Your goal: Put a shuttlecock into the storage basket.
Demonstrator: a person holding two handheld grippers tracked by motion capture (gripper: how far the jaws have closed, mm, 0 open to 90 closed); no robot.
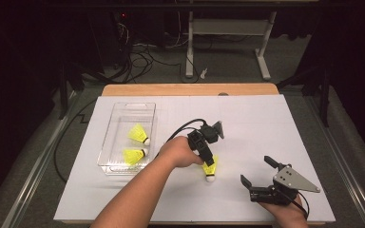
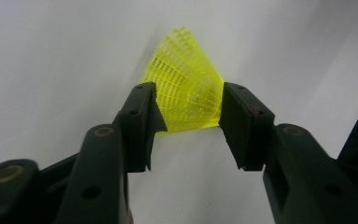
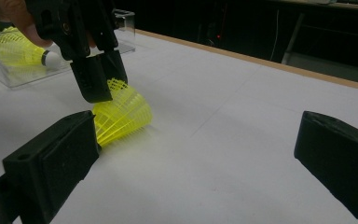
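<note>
While the white table (image 1: 247,123) is lying lit in a dark room with cables on the floor behind it, the high view is showing the left gripper (image 1: 209,166) standing over a yellow shuttlecock (image 1: 211,170) right of the clear tray (image 1: 123,110), which is holding two more. The right gripper (image 1: 256,172) is resting open, right of the shuttlecock. In the left gripper view, the jaws are flanking the shuttlecock's (image 2: 186,93) skirt, cork hidden; contact is unclear. In the right gripper view, its wide jaws are cutting off the shuttlecock's (image 3: 123,114) base.
</note>
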